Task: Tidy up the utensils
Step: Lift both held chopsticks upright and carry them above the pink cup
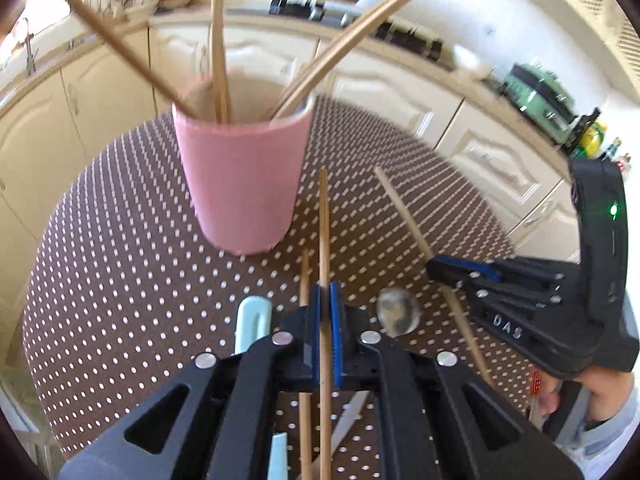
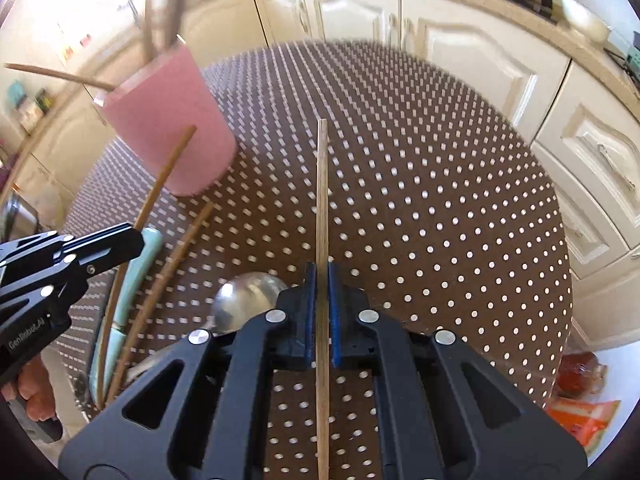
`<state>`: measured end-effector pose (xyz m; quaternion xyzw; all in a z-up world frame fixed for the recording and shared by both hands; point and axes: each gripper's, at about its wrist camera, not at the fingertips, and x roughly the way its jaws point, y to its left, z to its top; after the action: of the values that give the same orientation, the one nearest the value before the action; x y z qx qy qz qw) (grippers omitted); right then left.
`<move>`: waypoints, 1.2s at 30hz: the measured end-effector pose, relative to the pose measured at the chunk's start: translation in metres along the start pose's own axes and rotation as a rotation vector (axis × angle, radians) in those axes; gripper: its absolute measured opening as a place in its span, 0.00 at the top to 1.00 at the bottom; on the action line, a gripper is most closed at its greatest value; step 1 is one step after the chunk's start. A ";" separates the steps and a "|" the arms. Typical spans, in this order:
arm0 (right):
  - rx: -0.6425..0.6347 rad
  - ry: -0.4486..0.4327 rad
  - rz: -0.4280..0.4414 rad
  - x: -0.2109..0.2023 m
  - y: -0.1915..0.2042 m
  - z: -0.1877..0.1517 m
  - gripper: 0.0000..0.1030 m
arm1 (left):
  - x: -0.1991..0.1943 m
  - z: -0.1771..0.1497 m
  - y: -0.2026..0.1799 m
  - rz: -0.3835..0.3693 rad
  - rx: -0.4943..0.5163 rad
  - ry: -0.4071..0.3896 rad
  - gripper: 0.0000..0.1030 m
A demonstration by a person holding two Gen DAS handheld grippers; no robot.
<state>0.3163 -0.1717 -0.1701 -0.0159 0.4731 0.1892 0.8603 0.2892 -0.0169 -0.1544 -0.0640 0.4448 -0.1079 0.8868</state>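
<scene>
A pink cup [image 1: 242, 176] stands on the dotted brown table [image 1: 120, 240] with several wooden chopsticks leaning in it; it also shows at the upper left in the right wrist view [image 2: 172, 124]. My left gripper [image 1: 325, 312] is shut on a wooden chopstick [image 1: 323, 216] that points toward the cup. My right gripper [image 2: 322, 300] is shut on another chopstick [image 2: 322, 184]; in the left wrist view it shows at the right [image 1: 444, 270]. A loose chopstick [image 1: 305, 276], a metal spoon [image 1: 398, 310], a knife blade [image 1: 350, 416] and a light-blue handle [image 1: 252, 322] lie on the table.
Cream kitchen cabinets [image 2: 460, 44] and a countertop curve around the table's far side. Orange items [image 2: 580, 392] lie off the table's right edge. The table's right half [image 2: 440, 200] is bare cloth.
</scene>
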 end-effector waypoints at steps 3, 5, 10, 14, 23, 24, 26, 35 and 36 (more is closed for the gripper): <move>0.014 -0.104 0.054 -0.024 0.003 -0.005 0.94 | -0.024 0.001 -0.006 -0.025 0.012 -0.102 0.95; 0.011 -0.185 0.079 -0.044 0.009 -0.007 0.94 | -0.040 0.002 -0.006 -0.045 0.014 -0.173 0.95; -0.001 -0.374 0.148 -0.091 0.022 -0.012 0.94 | -0.081 -0.001 -0.002 -0.108 -0.012 -0.404 0.95; -0.018 -0.501 0.204 -0.113 0.034 -0.009 0.94 | -0.101 -0.004 0.004 -0.144 -0.026 -0.564 0.95; -0.058 -0.731 0.274 -0.120 0.067 0.018 0.94 | -0.130 0.009 -0.002 -0.103 -0.018 -0.826 0.95; -0.061 -0.746 0.279 -0.122 0.071 0.017 0.94 | -0.129 0.013 -0.002 -0.097 -0.017 -0.830 0.95; -0.061 -0.777 0.285 -0.120 0.074 0.024 0.94 | -0.130 0.019 0.001 -0.080 -0.025 -0.855 0.95; -0.019 -0.903 0.316 -0.107 0.077 0.059 0.94 | -0.129 0.046 0.007 0.025 -0.022 -1.016 0.95; -0.016 -0.920 0.318 -0.105 0.077 0.064 0.94 | -0.127 0.049 0.007 0.039 -0.017 -1.030 0.95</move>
<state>0.2913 -0.1197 -0.0374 0.1351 0.0390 0.3094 0.9405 0.2556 0.0220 -0.0277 -0.1077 -0.0475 -0.0424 0.9921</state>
